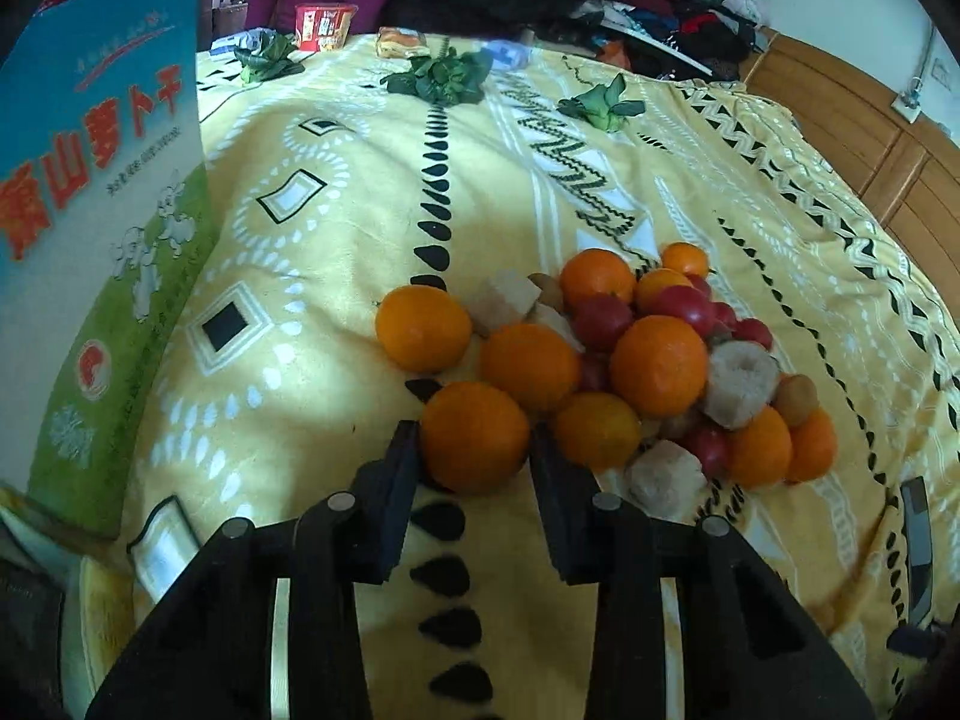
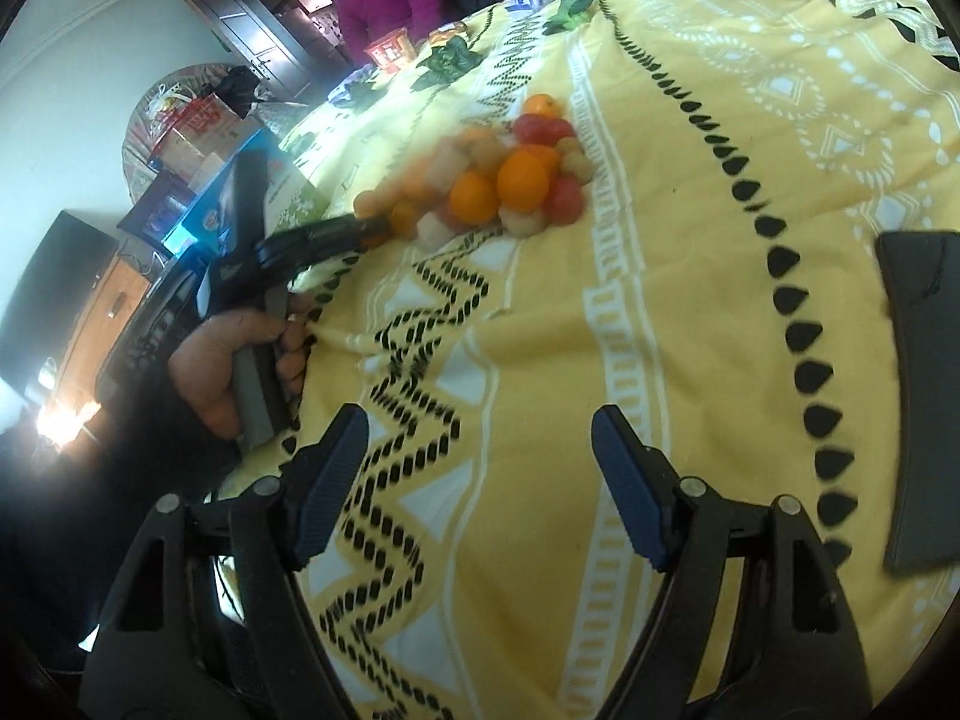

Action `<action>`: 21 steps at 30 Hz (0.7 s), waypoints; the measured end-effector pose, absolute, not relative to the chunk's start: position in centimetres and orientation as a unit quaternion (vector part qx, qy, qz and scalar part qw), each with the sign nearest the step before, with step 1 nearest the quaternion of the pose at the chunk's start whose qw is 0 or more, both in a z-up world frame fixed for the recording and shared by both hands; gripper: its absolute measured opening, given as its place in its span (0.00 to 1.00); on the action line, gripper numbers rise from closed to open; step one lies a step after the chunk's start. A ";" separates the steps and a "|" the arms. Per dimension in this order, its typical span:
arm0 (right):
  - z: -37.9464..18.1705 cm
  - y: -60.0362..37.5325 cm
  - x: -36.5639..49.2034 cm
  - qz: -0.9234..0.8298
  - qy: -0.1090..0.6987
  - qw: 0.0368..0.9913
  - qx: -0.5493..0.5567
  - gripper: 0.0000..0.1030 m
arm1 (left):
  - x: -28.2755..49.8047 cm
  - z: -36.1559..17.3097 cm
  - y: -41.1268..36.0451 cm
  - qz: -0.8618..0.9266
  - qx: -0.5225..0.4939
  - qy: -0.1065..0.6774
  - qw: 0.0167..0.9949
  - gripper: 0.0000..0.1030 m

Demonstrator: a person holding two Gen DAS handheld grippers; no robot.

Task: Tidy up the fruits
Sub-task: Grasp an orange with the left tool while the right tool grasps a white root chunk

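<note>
L gripper [image 1: 474,450] tight on orange [image 1: 474,443]

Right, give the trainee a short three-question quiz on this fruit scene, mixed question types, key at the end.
1. True or false: the left gripper is shut on an orange at the near edge of the fruit pile.
2. Multiple choice: between the right gripper's fingers there is: A) a tomato B) only the yellow patterned blanket C) an orange.
3. Fill in: the blue and green box stands to the ____ of the pile in the left wrist view.

Key: 1 true; 2 B; 3 left.
</note>
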State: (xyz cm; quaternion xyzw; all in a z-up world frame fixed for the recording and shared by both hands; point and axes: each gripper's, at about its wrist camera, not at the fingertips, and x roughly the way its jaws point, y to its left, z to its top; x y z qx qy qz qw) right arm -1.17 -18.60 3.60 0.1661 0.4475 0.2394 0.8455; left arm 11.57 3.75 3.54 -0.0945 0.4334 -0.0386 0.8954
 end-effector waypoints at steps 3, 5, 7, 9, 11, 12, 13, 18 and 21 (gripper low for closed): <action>4.5 -17.8 0.4 0.249 0.435 0.851 0.155 0.63 | 8.7 5.2 3.7 -0.051 -0.100 0.412 0.904 0.37; 5.3 -16.9 2.0 0.258 0.420 0.859 0.138 0.62 | 6.8 6.0 3.7 -0.058 -0.105 0.403 0.907 0.37; 6.2 -15.7 3.7 0.274 0.406 0.865 0.113 0.60 | 5.3 6.4 3.8 -0.057 -0.110 0.401 0.908 0.37; 7.1 -13.7 5.9 0.284 0.387 0.875 0.062 0.58 | 4.0 6.7 4.2 -0.054 -0.122 0.399 0.907 0.37; 7.5 -11.6 7.7 0.282 0.372 0.884 0.009 0.54 | 3.3 7.0 4.5 -0.049 -0.132 0.394 0.908 0.37; 7.6 -10.3 8.7 0.274 0.360 0.891 -0.033 0.54 | 2.9 7.2 4.7 -0.047 -0.136 0.391 0.909 0.37; 7.5 -9.3 9.2 0.269 0.352 0.894 -0.063 0.54 | 2.7 7.3 4.9 -0.047 -0.142 0.388 0.909 0.37; 6.0 -5.5 11.5 0.269 0.327 0.889 -0.174 0.54 | 2.4 7.5 5.5 -0.046 -0.149 0.379 0.912 0.37; 5.0 -4.6 12.6 0.269 0.329 0.884 -0.194 0.53 | 2.6 7.3 5.8 -0.046 -0.156 0.380 0.911 0.37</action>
